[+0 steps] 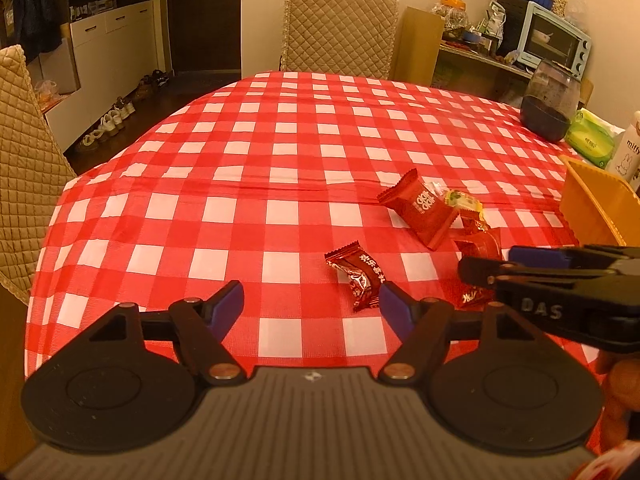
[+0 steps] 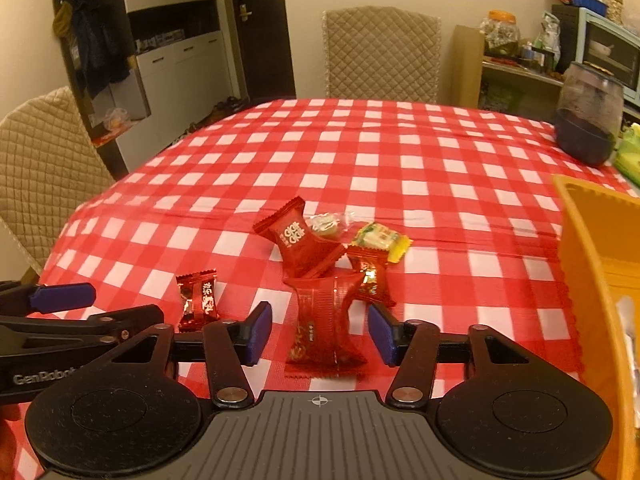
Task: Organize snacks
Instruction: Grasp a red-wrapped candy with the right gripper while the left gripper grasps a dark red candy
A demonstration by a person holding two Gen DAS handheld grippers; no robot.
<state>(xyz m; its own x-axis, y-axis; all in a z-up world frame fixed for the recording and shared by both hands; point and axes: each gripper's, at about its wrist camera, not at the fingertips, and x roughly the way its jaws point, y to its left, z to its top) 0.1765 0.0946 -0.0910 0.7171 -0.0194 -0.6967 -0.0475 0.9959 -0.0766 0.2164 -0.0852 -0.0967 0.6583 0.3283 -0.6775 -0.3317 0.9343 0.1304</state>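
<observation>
"miffy" — white carton [image 1: 629,156]; "DAS" — right gripper [image 1: 486,258]; "GenRobot" — left gripper [image 2: 64,306].

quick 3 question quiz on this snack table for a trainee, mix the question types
1. True or false: the right claw is shut on a snack.
2. Which wrapper lies between the right claw's fingers? A) red packet B) yellow-green candy C) clear-wrapped candy
3. Fill in: the orange box stands to the ___ of the snack pile in the right wrist view.

Key:
1. False; it is open around the packet.
2. A
3. right

The left claw is open too, near the small dark red candy.
</observation>
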